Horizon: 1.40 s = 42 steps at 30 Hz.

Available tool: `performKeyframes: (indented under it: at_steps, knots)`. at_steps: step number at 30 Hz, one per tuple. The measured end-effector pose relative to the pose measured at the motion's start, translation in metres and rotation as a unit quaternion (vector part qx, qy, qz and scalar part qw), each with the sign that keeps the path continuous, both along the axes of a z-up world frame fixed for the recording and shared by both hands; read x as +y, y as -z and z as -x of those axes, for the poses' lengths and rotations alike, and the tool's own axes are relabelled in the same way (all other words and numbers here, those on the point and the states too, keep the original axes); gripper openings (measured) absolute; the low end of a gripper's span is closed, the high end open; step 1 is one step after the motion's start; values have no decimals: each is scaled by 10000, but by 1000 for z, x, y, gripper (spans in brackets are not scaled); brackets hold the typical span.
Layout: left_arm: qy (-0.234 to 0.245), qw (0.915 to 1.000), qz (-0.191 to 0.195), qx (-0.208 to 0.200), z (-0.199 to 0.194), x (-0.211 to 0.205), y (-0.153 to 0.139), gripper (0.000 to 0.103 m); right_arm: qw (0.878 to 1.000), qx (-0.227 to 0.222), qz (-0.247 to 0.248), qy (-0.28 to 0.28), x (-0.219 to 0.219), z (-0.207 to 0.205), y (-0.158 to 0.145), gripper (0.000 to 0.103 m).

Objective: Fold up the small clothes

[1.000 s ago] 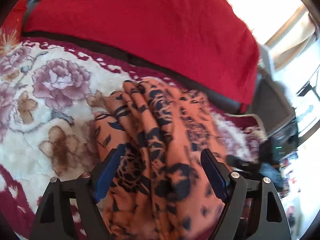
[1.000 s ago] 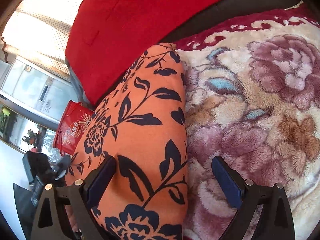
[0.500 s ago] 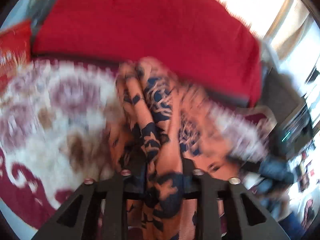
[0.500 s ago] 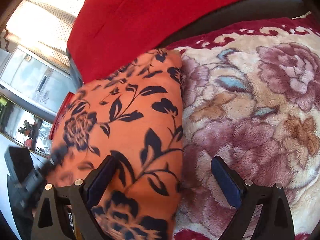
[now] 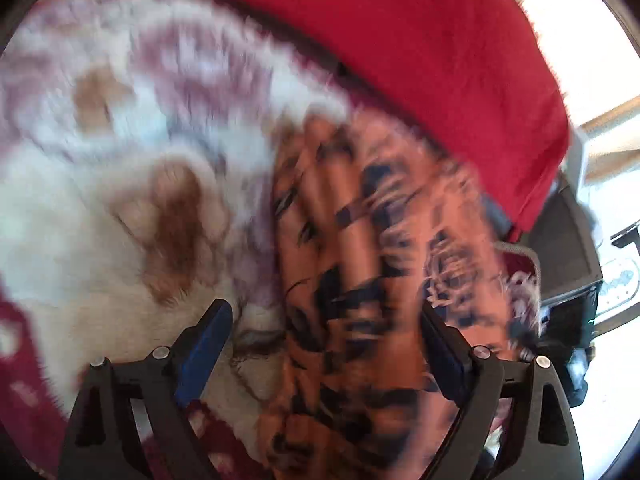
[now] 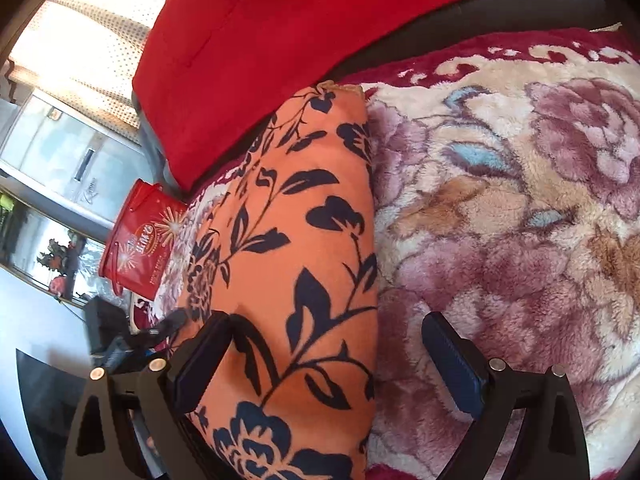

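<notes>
Left claw (image 5: 326,350) wide, right view alone shows red box (image 6: 138,250)

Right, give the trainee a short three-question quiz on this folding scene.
1. True or false: the left gripper is clamped shut on the orange floral garment.
2. What does the garment lie on?
A. a bare wooden table
B. a floral plush blanket
C. a tiled floor
3. What colour is the big cushion behind the garment?

Key:
1. False; its jaws have just been opening, with the cloth loose between them.
2. B
3. Red
</notes>
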State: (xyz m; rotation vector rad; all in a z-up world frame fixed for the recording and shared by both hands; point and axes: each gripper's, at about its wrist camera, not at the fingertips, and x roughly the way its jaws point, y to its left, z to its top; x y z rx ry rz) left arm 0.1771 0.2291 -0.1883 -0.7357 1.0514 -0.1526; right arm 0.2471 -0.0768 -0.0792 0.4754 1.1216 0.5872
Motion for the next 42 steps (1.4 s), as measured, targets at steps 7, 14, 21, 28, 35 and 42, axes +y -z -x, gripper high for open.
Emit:
performKeyframes:
  at_steps: [7,14,21,28,35,42]
  knots:
    - [243,9982,490,-252,10,-4,-5,31,9999,-26,-33,-127,8,-8,4,93]
    - [250,9983,2,-520,8,-18,-35,23,9991,-180,154,-350,28,-4,-11,45]
    - [459,9850,-489,-1592,5,-47,-120,20,9928,-1159,61,-308,13,13,-89,37]
    - [902,9662,-671,-2321,-31,-97,-180,20,9817,-1893,1,222,-46,7,-149,37]
    - [1220,9702,-1132,-1763,-65,-144,-125,31,9862,-1492,198,696,-96,-16,-100,40]
    - [537,9757,-1876,-993,-41,-109,-87,41,9820,-846,947,1399,-127,1,-35,51]
